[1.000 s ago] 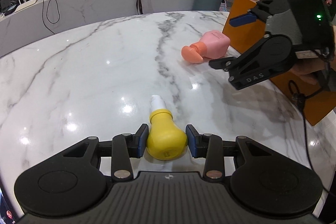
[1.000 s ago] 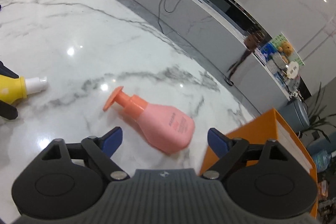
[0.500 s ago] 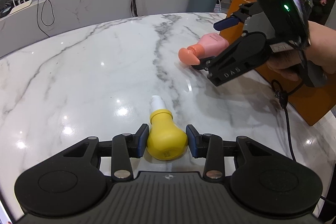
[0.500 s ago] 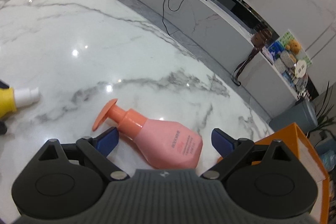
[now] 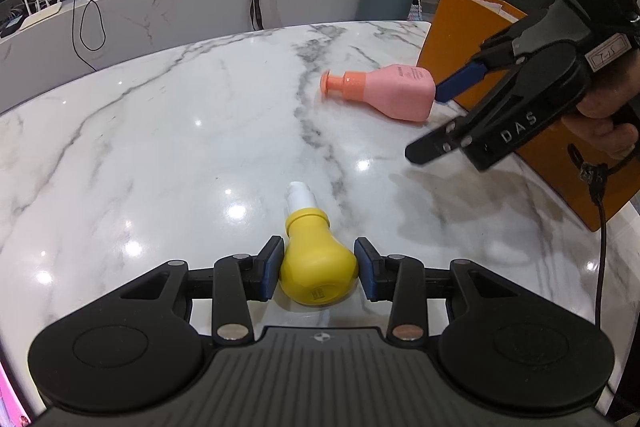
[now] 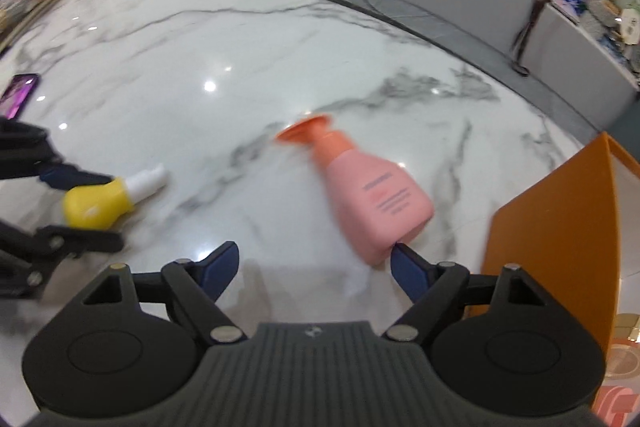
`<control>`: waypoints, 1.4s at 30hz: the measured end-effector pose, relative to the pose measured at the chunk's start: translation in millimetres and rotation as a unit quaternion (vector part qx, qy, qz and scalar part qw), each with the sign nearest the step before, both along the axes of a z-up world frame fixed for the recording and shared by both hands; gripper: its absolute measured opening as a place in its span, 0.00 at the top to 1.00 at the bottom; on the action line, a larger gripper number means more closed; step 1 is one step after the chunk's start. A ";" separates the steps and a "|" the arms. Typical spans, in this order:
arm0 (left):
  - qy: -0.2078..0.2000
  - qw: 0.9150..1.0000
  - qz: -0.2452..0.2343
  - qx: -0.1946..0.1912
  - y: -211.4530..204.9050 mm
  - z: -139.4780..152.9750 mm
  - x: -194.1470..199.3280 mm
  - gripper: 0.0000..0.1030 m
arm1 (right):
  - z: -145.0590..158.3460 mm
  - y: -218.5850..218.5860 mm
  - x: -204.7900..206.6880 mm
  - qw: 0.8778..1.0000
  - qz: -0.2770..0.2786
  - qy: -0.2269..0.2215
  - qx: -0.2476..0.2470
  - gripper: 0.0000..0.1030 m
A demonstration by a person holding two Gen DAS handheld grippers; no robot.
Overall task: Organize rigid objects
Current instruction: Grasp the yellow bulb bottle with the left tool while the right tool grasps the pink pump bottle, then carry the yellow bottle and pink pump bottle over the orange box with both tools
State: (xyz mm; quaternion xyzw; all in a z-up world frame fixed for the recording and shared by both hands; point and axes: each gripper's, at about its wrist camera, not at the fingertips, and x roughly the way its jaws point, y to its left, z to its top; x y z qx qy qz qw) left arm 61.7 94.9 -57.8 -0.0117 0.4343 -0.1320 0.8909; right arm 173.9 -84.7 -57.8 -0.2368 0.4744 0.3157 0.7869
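A yellow bottle point(image 5: 316, 279) with a white cap lies on the marble table point(image 5: 160, 147), and my left gripper point(image 5: 319, 255) is shut on its round body. A pink pump bottle point(image 5: 394, 91) with an orange pump lies on its side further right, beside the orange box point(image 5: 460, 39). My right gripper point(image 5: 438, 117) hangs just right of it, jaws closing. In the right wrist view, the pink bottle point(image 6: 376, 203) lies ahead of the right gripper point(image 6: 314, 255). Its base corner is at the right fingertip point(image 6: 400, 253), and nothing is pressed between the pads. The yellow bottle point(image 6: 100, 203) shows at the left.
The orange box point(image 6: 560, 227) stands at the table's right edge, close to the pink bottle. A phone point(image 6: 20, 93) lies at the far left of the table. A hand point(image 5: 608, 119) holds the right gripper. A marble counter with a router and cables runs behind.
The right gripper has rolled and drawn back to the right, and its jaws have narrowed. The pink bottle now sits toward its right finger, turned slightly. The left gripper and yellow bottle are unchanged.
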 end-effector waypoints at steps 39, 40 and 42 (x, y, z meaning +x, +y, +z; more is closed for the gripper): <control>-0.010 1.000 0.005 0.011 -5.7 6.1 1.1 0.58 | 4.4 -4.7 16.4 0.997 -0.065 -0.030 0.016 0.57; -0.011 1.000 0.005 0.011 -6.1 7.1 0.7 0.58 | 6.3 -5.3 14.9 0.997 -0.063 -0.030 0.016 0.57; -0.013 1.000 0.007 0.009 -6.8 10.0 0.2 0.58 | 10.1 -6.4 12.2 0.997 -0.063 -0.032 0.017 0.58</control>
